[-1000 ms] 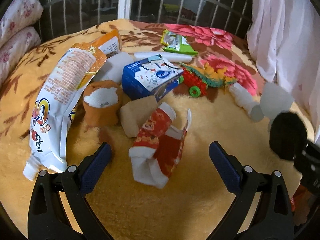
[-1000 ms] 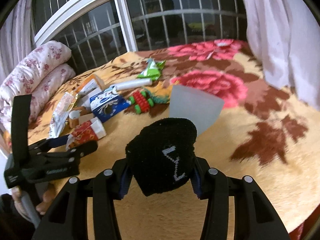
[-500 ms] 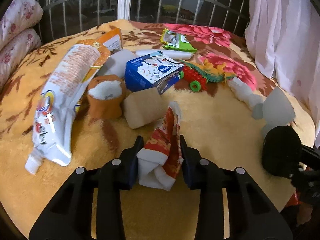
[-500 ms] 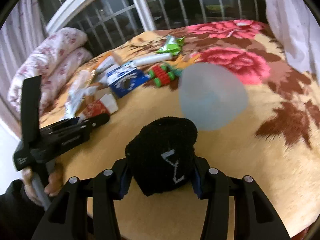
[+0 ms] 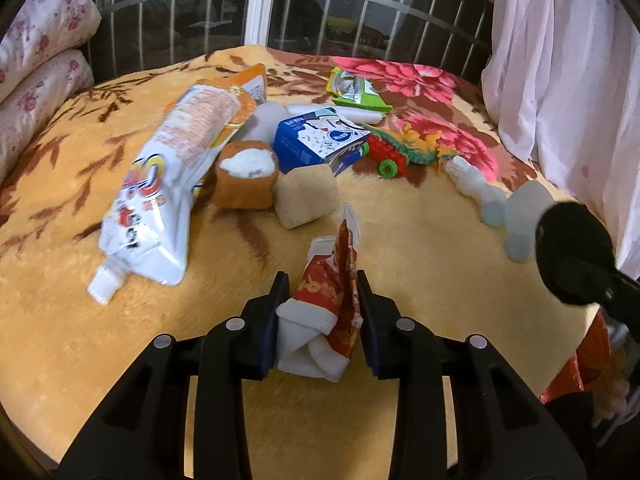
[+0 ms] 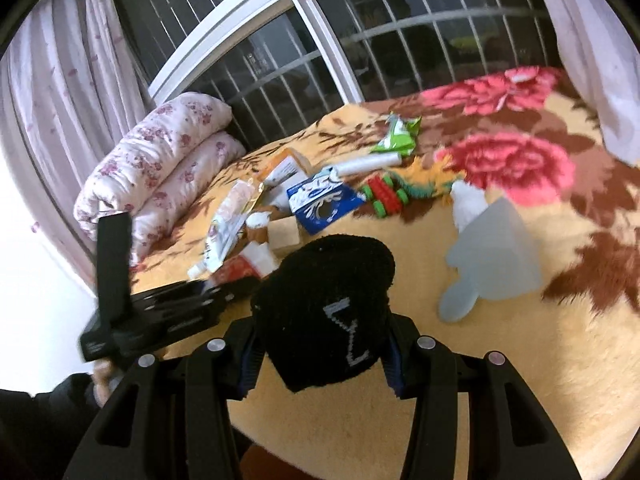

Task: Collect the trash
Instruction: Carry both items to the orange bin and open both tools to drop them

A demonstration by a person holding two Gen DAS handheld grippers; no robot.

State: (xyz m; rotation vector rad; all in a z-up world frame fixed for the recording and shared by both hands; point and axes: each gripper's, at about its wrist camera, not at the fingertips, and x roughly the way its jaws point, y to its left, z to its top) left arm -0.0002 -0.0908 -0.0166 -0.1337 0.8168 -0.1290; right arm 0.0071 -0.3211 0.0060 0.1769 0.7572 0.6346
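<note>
Since earlier frame, red-and-white wrapper (image 5: 326, 312) lifted off blanket (image 5: 60, 320); jaws of left gripper (image 5: 320, 320) lately closed, pads now pinching it.

Left wrist view: large white pouch (image 5: 168, 184), blue carton (image 5: 320, 144), green packet (image 5: 356, 92) left lying on blanket ahead.

Right wrist view: black sock (image 6: 324, 312) clamped between pads of right gripper (image 6: 320, 364), held above blanket edge. Translucent cup (image 6: 496, 260) seen lying just beyond.
</note>
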